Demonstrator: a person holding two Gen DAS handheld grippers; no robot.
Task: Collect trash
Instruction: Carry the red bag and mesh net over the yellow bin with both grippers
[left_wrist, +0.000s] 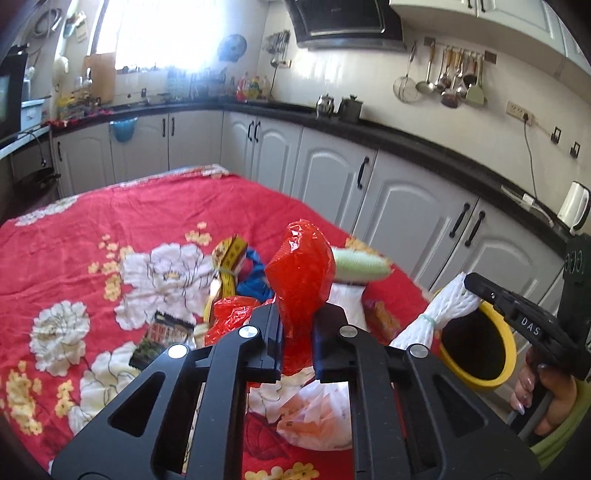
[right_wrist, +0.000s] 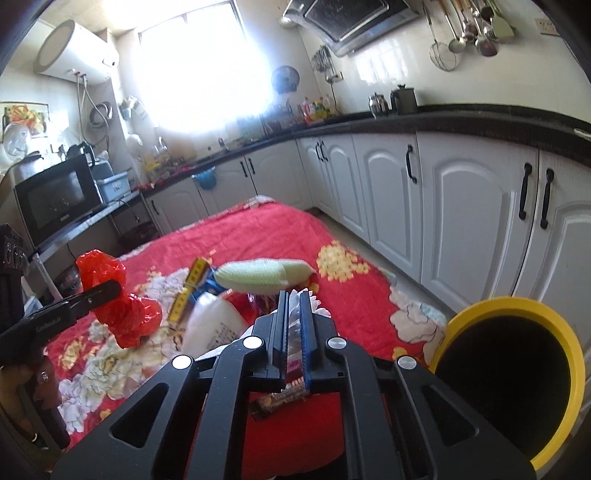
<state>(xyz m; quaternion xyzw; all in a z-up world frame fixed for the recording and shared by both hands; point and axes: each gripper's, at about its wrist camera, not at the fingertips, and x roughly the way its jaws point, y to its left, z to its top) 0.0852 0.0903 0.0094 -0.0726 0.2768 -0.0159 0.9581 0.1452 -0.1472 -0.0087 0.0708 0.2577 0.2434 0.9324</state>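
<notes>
Clamped between the left gripper's closed jaws, a red bag is held above the red cloth. White netting is pinched by the shut right gripper beside the yellow bin.

Crumpled red plastic bag lifted upright, white foam net nr yellow bin

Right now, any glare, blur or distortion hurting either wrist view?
Left wrist: window blown out, flare over the counter; fisheye bends the cabinets. Right wrist: window glare bigger, washing the back wall; green roll soft, bin interior pure black.
</notes>
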